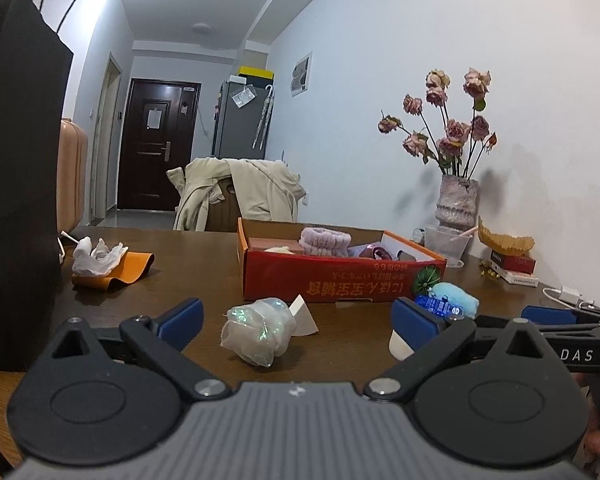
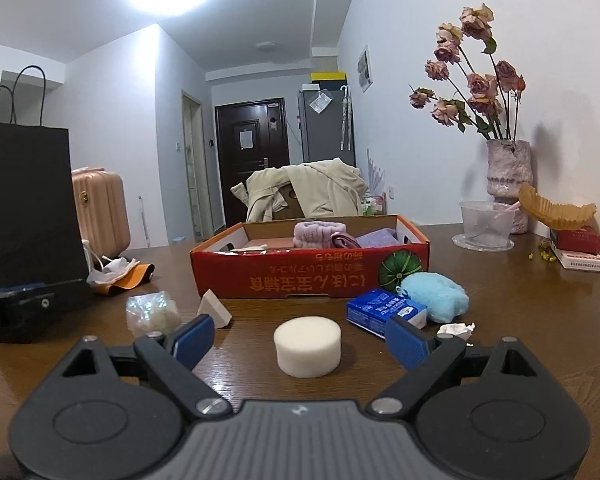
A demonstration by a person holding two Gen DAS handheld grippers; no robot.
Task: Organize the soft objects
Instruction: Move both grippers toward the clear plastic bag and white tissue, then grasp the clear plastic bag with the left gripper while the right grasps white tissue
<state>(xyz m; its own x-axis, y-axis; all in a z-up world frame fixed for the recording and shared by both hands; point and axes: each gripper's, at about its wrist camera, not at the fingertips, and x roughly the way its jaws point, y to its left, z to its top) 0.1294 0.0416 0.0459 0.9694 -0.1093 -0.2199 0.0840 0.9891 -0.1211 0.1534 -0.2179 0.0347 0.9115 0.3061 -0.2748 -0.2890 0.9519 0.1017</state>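
- The left tool (image 1: 296, 322) is held with jaws spread wide; an iridescent mesh bundle (image 1: 258, 330) lies on the tabletop (image 1: 188, 276) between them, untouched.
- The right tool (image 2: 300, 338) is likewise spread; a white sponge cylinder (image 2: 307, 346) stands between its jaws, ungripped.
- The red box (image 2: 300, 276), holding soft items, is placed behind both.
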